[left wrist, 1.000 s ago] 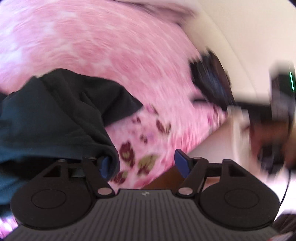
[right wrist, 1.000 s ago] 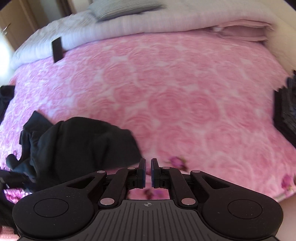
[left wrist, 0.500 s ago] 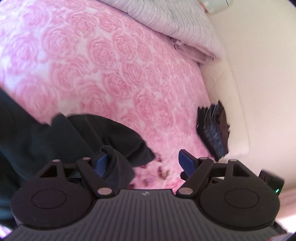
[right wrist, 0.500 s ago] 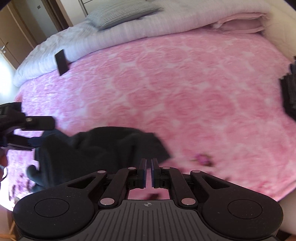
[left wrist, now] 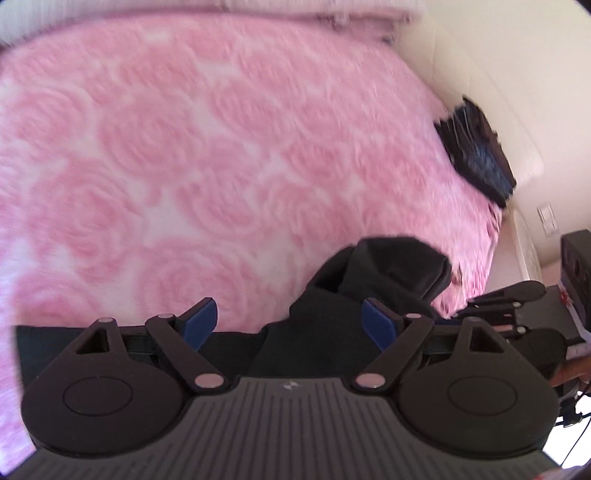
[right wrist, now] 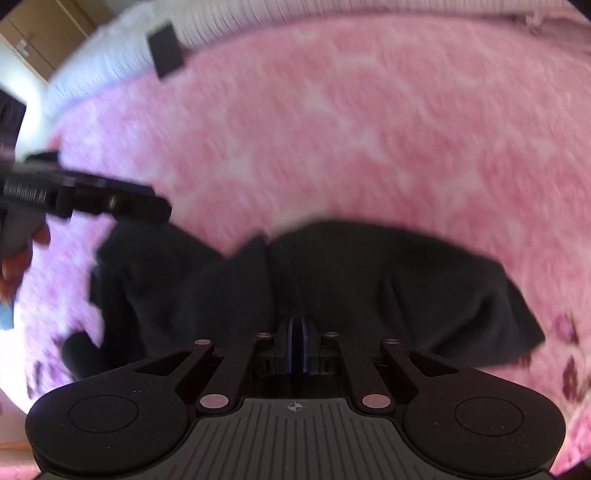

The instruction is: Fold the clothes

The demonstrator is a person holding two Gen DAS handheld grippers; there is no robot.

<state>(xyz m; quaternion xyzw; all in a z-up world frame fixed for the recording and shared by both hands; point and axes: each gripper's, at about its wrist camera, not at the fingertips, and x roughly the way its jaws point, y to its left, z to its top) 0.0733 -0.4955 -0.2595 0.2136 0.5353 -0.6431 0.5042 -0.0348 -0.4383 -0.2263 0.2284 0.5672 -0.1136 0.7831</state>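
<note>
A black garment (right wrist: pixel 332 288) lies crumpled on the pink rose-patterned bedspread (right wrist: pixel 369 129) near its front edge. My right gripper (right wrist: pixel 295 345) is shut, its pads pressed together at the garment's near edge; whether cloth is pinched between them is hidden. My left gripper (left wrist: pixel 291 325) is open and empty, its blue pads wide apart, with the garment (left wrist: pixel 369 280) bunched by the right fingertip (left wrist: pixel 378 325). The left gripper also shows at the left of the right wrist view (right wrist: pixel 92 201).
A stack of folded dark clothes (left wrist: pixel 476 155) sits at the bed's right edge by the cream wall. A dark flat object (right wrist: pixel 166 50) lies on the white bedding at the head of the bed. Wooden wardrobe doors (right wrist: pixel 37 33) stand at far left.
My left gripper has swung left across the bed, so the garment now sits by its right finger instead of its left. The right gripper has dropped closer to the garment, still shut.
</note>
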